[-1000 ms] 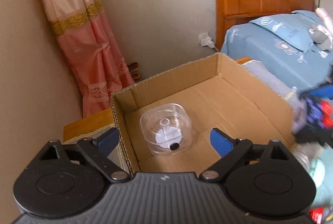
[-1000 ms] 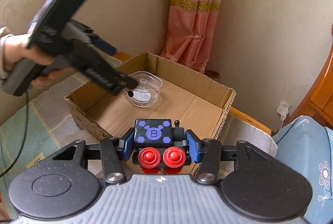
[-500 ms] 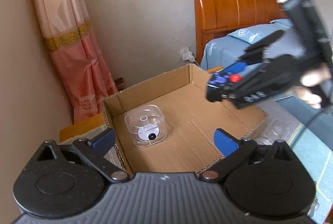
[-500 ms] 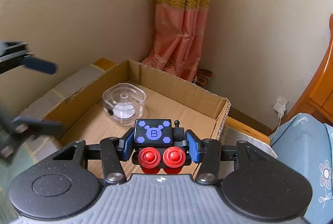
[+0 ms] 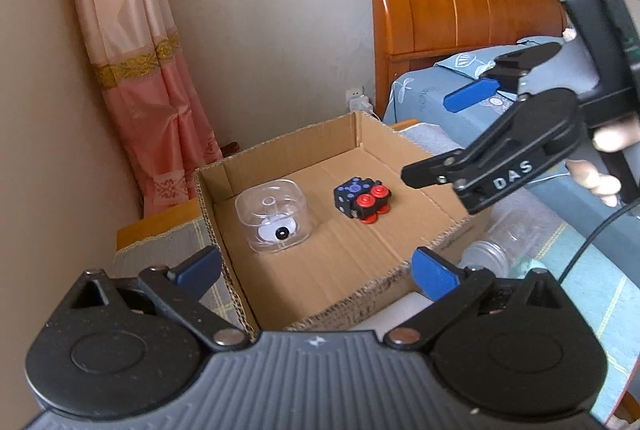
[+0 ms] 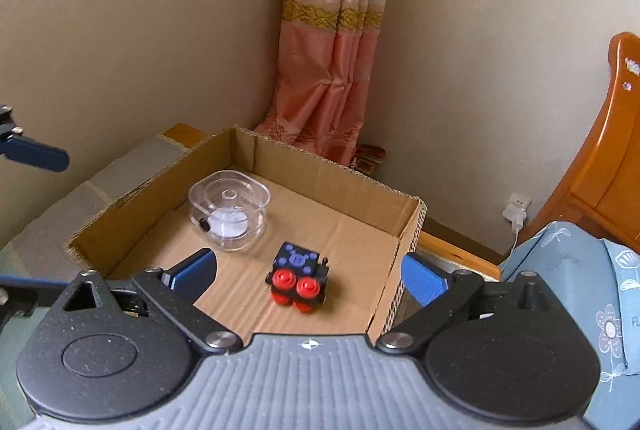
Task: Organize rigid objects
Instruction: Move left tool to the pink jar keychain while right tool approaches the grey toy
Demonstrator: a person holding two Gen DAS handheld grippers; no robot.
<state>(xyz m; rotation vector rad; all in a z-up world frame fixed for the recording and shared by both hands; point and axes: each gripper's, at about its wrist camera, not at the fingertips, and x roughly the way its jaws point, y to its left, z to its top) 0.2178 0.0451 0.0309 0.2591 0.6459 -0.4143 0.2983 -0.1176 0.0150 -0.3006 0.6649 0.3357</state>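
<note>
Cardboard is doing the containing: the open box [image 6: 404,226] is sitting on the table, and the black toy block [image 6: 299,276] with red knobs is lying on its floor, clear of every wall and a little apart from the clear plastic container [image 6: 229,214] near the back corner. The right tool [image 6: 308,270] is hanging above the block with its jaws having just been opening, now spread wide with nothing between the pads; the block looks slightly blurred, so it may be settling after the drop and could be rolling toward the container. The left tool [image 5: 316,268] is also standing spread and empty at the near edge of the box. A clear bottle [image 5: 500,246] is lying outside, just beside the box's right wall, likely next to be collected. Reaching for it, either tool risks catching the thin cardboard rim and dragging the light box, and the smooth round bottle may be slipping from a careless pinch.
</note>
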